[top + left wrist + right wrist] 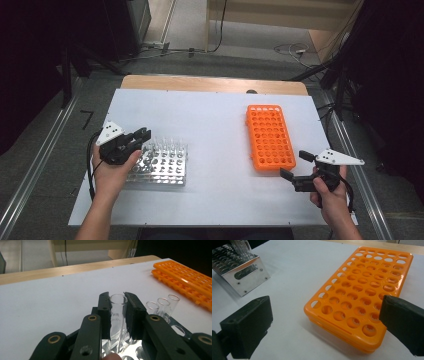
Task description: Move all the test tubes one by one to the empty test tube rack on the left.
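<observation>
A clear glass test tube [118, 312] stands upright between the two pads of my left gripper [117, 298], which is shut on it. That gripper [141, 137] sits over the far left corner of the shiny metal rack [162, 165]. Three more tubes [162, 305] stand in the metal rack [140, 350] just beyond. My right gripper [296, 165] rests near the front right of the table, its jaws wide apart with nothing between them. An empty orange tube rack [270, 136] lies flat just ahead of it, and its near corner [362, 300] lies between the right gripper's pads [249, 325].
A white sheet [215, 130] covers the table; a wooden edge [215, 82] shows at the far side. Cables [295, 50] lie on the floor behind the table. Metal rails [35, 165] run along both sides.
</observation>
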Action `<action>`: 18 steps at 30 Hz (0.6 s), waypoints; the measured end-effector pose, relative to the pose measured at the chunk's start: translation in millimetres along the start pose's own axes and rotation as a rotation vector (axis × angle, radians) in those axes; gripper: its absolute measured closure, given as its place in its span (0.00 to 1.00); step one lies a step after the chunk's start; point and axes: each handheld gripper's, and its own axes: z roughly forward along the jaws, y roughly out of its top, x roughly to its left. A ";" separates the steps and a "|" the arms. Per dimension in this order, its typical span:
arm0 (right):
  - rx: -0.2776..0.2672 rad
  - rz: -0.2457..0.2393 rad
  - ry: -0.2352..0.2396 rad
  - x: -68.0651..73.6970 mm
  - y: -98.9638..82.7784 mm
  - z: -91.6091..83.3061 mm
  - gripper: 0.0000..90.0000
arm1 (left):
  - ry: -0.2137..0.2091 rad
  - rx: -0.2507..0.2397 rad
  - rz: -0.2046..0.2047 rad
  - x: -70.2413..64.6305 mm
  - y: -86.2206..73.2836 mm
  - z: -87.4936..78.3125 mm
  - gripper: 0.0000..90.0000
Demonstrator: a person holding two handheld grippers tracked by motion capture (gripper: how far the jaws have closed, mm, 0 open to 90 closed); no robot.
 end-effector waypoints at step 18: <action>0.016 -0.006 -0.003 -0.3 -0.5 2.9 0.00 | 0.010 0.142 -0.010 -1.9 -1.1 6.6 0.82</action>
